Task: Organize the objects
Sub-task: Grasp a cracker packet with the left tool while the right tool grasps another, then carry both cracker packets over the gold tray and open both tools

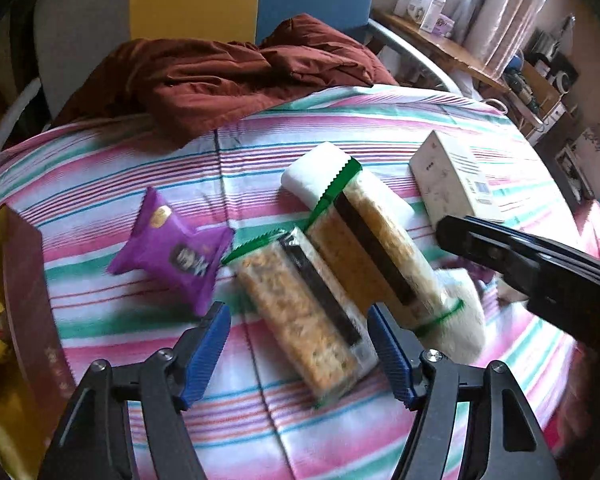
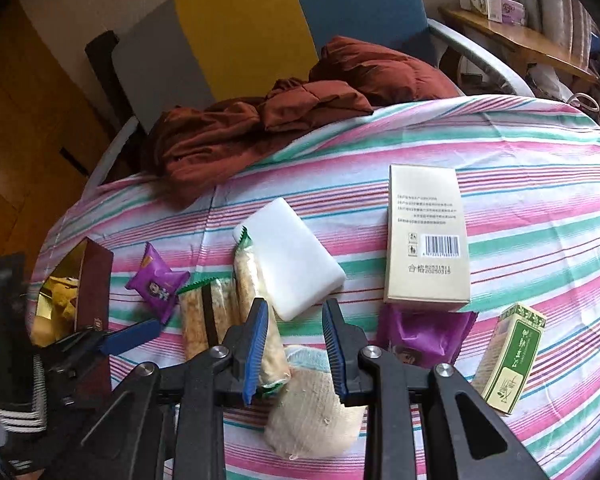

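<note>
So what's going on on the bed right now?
A person is sorting snacks and boxes on the striped sheet. The left claw is open around the near end of a cracker pack, not closed on it. The right claw hangs open above a rolled towel, holding nothing. A purple snack packet lies beside the open brown box at left.

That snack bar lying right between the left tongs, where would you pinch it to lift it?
Across its narrow width, near the middle, coming down from above. The near snack bar lies flat on the striped cloth, long and slim, and the open left gripper already straddles it. Its right edge sits close against the second bar, so finger room there looks tight.
</note>
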Motion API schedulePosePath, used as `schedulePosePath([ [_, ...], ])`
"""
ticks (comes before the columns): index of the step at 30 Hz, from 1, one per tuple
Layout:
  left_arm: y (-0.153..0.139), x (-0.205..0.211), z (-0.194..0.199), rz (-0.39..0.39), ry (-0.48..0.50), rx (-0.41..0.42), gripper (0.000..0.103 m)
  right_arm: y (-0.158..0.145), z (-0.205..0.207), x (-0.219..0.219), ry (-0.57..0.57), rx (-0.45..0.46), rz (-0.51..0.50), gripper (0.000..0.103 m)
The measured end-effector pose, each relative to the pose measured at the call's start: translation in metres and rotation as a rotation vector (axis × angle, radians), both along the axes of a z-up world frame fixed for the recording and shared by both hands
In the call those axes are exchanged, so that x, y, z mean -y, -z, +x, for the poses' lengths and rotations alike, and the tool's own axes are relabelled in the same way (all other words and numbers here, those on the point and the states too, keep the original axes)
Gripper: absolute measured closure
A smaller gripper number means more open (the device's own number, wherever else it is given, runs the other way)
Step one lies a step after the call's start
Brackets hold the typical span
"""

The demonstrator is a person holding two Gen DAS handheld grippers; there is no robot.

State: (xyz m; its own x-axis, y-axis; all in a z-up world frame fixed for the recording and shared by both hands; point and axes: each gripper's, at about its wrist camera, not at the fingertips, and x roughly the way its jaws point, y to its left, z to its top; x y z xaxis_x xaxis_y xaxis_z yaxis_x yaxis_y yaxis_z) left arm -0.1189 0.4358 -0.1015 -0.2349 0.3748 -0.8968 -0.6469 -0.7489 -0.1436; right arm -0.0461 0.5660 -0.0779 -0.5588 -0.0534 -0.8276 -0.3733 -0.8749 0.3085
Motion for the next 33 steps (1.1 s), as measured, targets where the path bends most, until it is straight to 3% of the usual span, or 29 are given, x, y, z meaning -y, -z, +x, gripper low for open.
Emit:
schedulePosePath([
  [4, 0.016, -0.009, -0.009, -0.024, -0.029, 0.031, 0.031, -0.005, -0.001, 0.004, -0.018, -0.026, 0.008, 0.076],
  [6, 0.016, -0.009, -0.008, -0.019, -0.026, 0.009, 0.031, -0.006, -0.001, 0.005, -0.025, -0.038, 0.007, 0.075],
  [8, 0.016, -0.005, -0.005, -0.017, -0.003, -0.010, 0.036, -0.007, -0.002, 0.006, -0.036, -0.048, 0.000, 0.074],
  [10, 0.014, 0.004, 0.001, -0.023, 0.020, -0.029, 0.048, -0.007, -0.003, 0.007, -0.043, -0.054, 0.004, 0.074],
  [15, 0.013, 0.037, 0.014, 0.003, 0.036, -0.034, 0.055, -0.009, -0.007, 0.022, -0.089, -0.061, 0.067, 0.074],
  [20, 0.013, 0.057, 0.022, 0.029, 0.027, -0.039, 0.055, -0.007, -0.013, 0.053, -0.170, -0.068, 0.182, 0.055],
  [25, 0.014, 0.055, 0.021, 0.032, 0.017, -0.033, 0.053, 0.018, -0.027, 0.078, -0.225, 0.034, 0.338, 0.049],
  [28, 0.015, 0.052, 0.020, 0.041, 0.012, -0.034, 0.053, 0.033, -0.032, 0.081, -0.246, 0.091, 0.370, 0.049],
  [31, 0.016, 0.051, 0.021, 0.042, 0.018, -0.046, 0.053, 0.042, -0.035, 0.081, -0.256, 0.135, 0.403, 0.063],
  [33, 0.017, 0.051, 0.021, 0.049, 0.021, -0.052, 0.055, 0.040, -0.034, 0.078, -0.254, 0.130, 0.385, 0.066],
])
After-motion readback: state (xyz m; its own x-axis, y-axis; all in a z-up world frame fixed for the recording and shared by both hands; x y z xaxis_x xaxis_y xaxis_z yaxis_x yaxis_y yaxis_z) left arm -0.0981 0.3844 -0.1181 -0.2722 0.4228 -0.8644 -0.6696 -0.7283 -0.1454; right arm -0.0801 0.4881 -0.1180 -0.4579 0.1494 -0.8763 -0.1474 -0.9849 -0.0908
